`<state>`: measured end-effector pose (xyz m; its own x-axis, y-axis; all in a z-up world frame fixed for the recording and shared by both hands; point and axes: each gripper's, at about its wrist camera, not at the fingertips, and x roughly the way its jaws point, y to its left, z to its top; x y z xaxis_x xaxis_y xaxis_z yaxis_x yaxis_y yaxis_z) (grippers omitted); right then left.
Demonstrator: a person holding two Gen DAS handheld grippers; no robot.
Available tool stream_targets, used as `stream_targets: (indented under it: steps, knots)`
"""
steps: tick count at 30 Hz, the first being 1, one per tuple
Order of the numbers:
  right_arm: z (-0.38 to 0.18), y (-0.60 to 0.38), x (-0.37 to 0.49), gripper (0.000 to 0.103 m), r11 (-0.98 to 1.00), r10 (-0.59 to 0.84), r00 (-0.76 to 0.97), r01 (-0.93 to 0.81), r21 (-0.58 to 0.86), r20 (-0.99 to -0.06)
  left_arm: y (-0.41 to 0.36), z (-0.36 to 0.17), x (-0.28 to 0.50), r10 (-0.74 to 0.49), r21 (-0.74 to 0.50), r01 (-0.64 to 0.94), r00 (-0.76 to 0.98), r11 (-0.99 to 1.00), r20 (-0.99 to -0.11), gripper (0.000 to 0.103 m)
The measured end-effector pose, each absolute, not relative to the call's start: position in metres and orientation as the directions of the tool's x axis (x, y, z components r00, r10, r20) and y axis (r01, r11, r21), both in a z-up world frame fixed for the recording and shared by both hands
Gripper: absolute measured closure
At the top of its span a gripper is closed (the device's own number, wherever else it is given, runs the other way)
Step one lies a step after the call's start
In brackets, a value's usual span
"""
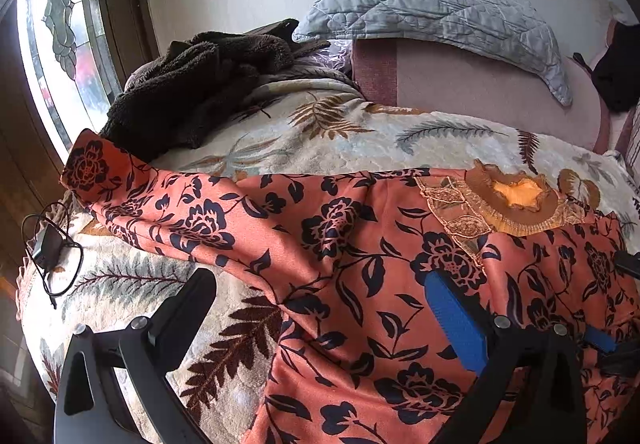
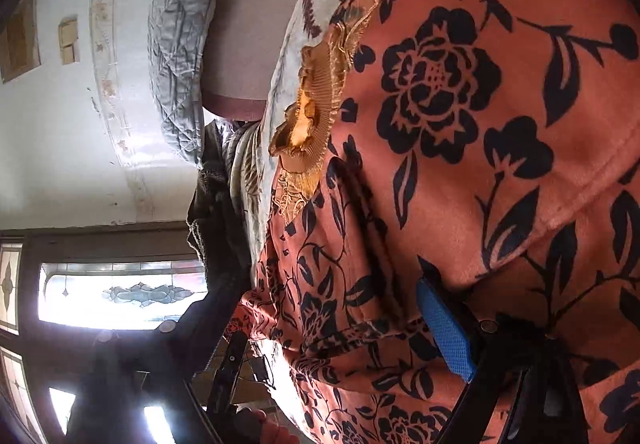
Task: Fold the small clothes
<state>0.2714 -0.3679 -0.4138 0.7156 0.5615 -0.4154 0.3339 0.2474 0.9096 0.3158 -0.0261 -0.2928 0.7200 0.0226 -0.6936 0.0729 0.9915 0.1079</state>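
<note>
An orange garment with a dark floral print (image 1: pixel 344 252) lies spread on a leaf-patterned bedspread (image 1: pixel 328 132). Its gold embroidered collar (image 1: pixel 508 204) points to the far right, one sleeve (image 1: pixel 104 172) reaches far left. My left gripper (image 1: pixel 320 300) is open just above the garment's near left edge, one finger over the bedspread, the blue-padded finger (image 1: pixel 452 320) over the cloth. In the right wrist view, rolled sideways, the garment (image 2: pixel 460 116) fills the frame. My right gripper (image 2: pixel 312 320) is open, its blue-padded finger (image 2: pixel 444 328) against the cloth. The right gripper's tip also shows in the left wrist view (image 1: pixel 608 344).
A dark brown fleece heap (image 1: pixel 200 84) lies at the far left of the bed. A grey quilted pillow (image 1: pixel 440 12) rests on a pink cushion (image 1: pixel 492 88) by the wall. A small black device with cable (image 1: pixel 48 248) sits at the bed's left edge by a stained-glass window (image 1: pixel 60 28).
</note>
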Motion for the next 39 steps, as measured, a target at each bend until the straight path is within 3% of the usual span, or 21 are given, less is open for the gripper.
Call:
stream_targets:
  steps: [3,7,12,14,17,18,19,20,22,23,25,32,36,39]
  knots:
    - [-0.409,-0.356,0.289,0.011,0.262,0.582,0.695,0.330,0.907,-0.421,-0.004,-0.294,0.326,0.090,0.114,-0.013,0.708,0.993,-0.701,0.000]
    - [-0.392,-0.323,0.318,0.011,0.208,0.643,0.687,0.267,0.941,-0.337,0.050,-0.291,0.337,0.215,0.105,-0.201,0.673,0.974,-0.708,0.000]
    - [-0.313,-0.253,0.346,0.011,0.241,0.752,0.637,-0.028,0.970,-0.169,0.116,-0.287,0.341,0.308,0.063,-0.381,0.629,0.922,-0.714,0.000]
    - [-0.291,-0.233,0.348,0.011,0.342,0.753,0.622,-0.088,0.936,-0.216,0.138,-0.287,0.342,0.324,0.038,-0.435,0.607,0.900,-0.726,0.000]
    - [-0.298,-0.221,0.350,0.014,0.577,0.649,0.621,-0.023,0.817,-0.441,0.171,-0.288,0.345,0.311,-0.014,-0.488,0.578,0.873,-0.754,0.000]
    - [-0.310,-0.221,0.351,0.019,0.614,0.626,0.605,0.008,0.789,-0.493,0.181,-0.289,0.346,0.306,-0.032,-0.505,0.569,0.862,-0.763,0.000]
    - [-0.324,-0.223,0.351,0.038,0.633,0.612,0.586,0.041,0.773,-0.531,0.190,-0.290,0.347,0.301,-0.049,-0.522,0.561,0.851,-0.771,0.000]
    - [-0.343,-0.231,0.348,0.046,0.653,0.596,0.563,0.076,0.754,-0.573,0.202,-0.292,0.347,0.292,-0.069,-0.540,0.553,0.839,-0.780,0.000]
    - [-0.377,-0.237,0.351,0.047,0.721,0.533,0.506,0.147,0.677,-0.678,0.222,-0.296,0.346,0.276,-0.115,-0.579,0.543,0.807,-0.793,0.000]
    - [-0.395,-0.240,0.353,0.052,0.756,0.497,0.459,0.188,0.627,-0.736,0.231,-0.299,0.347,0.262,-0.142,-0.590,0.544,0.795,-0.797,0.000]
    - [-0.403,-0.247,0.347,0.065,0.757,0.492,0.473,0.182,0.627,-0.731,0.247,-0.305,0.352,0.196,-0.213,-0.587,0.555,0.781,-0.809,0.000]
    - [-0.368,-0.267,0.297,0.063,0.772,0.516,0.532,0.050,0.633,-0.671,0.281,-0.318,0.369,0.072,-0.413,-0.576,0.638,0.706,-0.767,0.003]
    - [-0.364,-0.278,0.284,0.063,0.741,0.517,0.577,0.069,0.668,-0.632,0.287,-0.325,0.388,0.022,-0.461,-0.544,0.663,0.701,-0.748,0.004]
    - [-0.363,-0.278,0.288,0.063,0.717,0.537,0.584,0.064,0.694,-0.608,0.286,-0.330,0.406,-0.006,-0.471,-0.526,0.663,0.708,-0.748,0.017]
